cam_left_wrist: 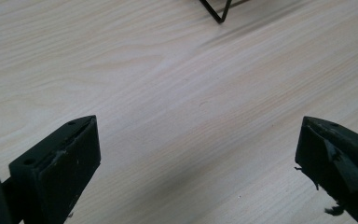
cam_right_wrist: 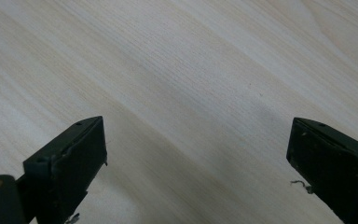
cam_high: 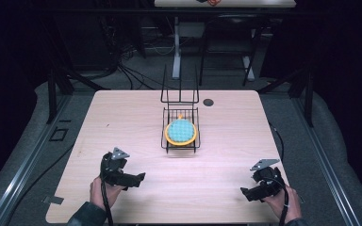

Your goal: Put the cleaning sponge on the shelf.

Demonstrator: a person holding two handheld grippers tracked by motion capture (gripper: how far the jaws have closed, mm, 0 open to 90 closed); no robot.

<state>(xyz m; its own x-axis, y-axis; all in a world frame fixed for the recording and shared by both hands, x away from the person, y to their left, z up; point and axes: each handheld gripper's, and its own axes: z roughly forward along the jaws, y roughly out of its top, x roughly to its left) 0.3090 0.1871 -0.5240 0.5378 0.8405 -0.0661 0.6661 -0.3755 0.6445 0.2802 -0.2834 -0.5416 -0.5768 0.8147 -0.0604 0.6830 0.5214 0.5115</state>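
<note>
Nothing grasped: left gripper (cam_high: 139,177) and right gripper (cam_high: 245,192) released, jaws wide over bare surface (cam_high: 122,117). Probably a start pose. Next, likely a reach ahead to the rack (cam_high: 164,141) holding the plate (cam_high: 181,132).

Quick count: one wooden table (cam_high: 122,122), one black wire rack (cam_high: 180,128) sitting around the table's middle, and one round blue-and-orange plate-like thing (cam_high: 180,132) inside that rack. One small dark disc (cam_high: 208,102) just right of the rack's far end. Two grippers total.

Bright overhead light washes the pale desk (cam_high: 122,122) while surroundings sink into darkness, and soft shadows pool between the slightly blurred black fingers (cam_left_wrist: 65,163).
</note>
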